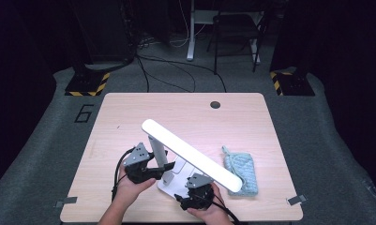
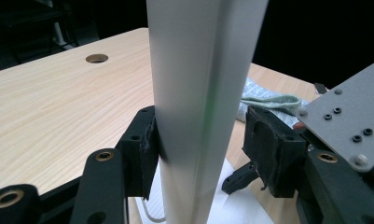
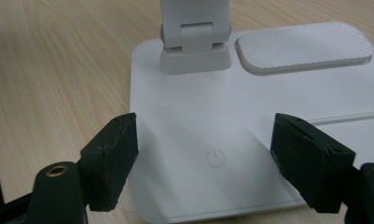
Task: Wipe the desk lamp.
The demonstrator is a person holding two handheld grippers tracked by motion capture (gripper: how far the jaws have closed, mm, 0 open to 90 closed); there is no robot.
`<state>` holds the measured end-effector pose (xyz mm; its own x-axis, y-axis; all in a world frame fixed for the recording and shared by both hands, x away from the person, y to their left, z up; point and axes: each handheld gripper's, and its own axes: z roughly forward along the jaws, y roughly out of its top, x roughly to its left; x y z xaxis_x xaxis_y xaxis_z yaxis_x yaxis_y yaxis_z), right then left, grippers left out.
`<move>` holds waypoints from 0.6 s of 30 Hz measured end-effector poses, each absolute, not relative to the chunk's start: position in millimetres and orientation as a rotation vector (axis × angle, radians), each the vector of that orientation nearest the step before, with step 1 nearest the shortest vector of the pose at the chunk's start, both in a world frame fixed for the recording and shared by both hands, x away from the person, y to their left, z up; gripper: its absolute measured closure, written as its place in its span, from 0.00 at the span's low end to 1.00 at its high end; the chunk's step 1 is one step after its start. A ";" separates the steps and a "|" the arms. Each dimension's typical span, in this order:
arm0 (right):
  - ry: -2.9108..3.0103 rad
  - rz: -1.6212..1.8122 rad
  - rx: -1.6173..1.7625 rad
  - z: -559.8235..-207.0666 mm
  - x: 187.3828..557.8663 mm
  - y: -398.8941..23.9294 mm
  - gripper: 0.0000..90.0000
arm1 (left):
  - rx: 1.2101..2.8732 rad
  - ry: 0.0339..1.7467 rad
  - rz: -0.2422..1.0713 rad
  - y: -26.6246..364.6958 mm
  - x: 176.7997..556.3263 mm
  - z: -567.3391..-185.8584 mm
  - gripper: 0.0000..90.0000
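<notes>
The right gripper [image 3: 208, 154] hangs open over the lamp base [image 3: 250, 116] near the desk's [image 1: 129, 112] front edge, its jaws either side of the power symbol [image 3: 214, 157]. The left gripper [image 2: 203, 149] straddles the lamp post [image 2: 198, 93] — one pad touching, the other clear, so no firm hold. A downward press could tip the lamp toward the folded cloth [image 1: 242, 173] — nothing steadies it.

Left tongs [image 1: 158, 172] — one pad in contact, the other just clear; right tongs [image 3: 205, 158] — jaws spread wide, low, nothing between pads
</notes>
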<state>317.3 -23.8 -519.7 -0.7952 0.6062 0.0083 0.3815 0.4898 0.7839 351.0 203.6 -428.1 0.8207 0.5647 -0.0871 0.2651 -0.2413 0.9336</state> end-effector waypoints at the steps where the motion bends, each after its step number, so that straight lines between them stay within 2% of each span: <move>1: 2.468 1.198 0.839 -519.7 317.3 -23.8 0.25 | 1.833 0.631 0.319 203.6 351.0 -428.1 0.51; 10: 2.475 1.087 0.722 -521.1 311.1 -16.8 0.22 | 1.839 0.633 0.306 201.1 353.0 -431.0 0.49; 18: 2.480 1.108 0.771 -519.4 317.1 -28.1 0.24 | 1.847 0.612 0.308 203.2 349.7 -430.8 0.48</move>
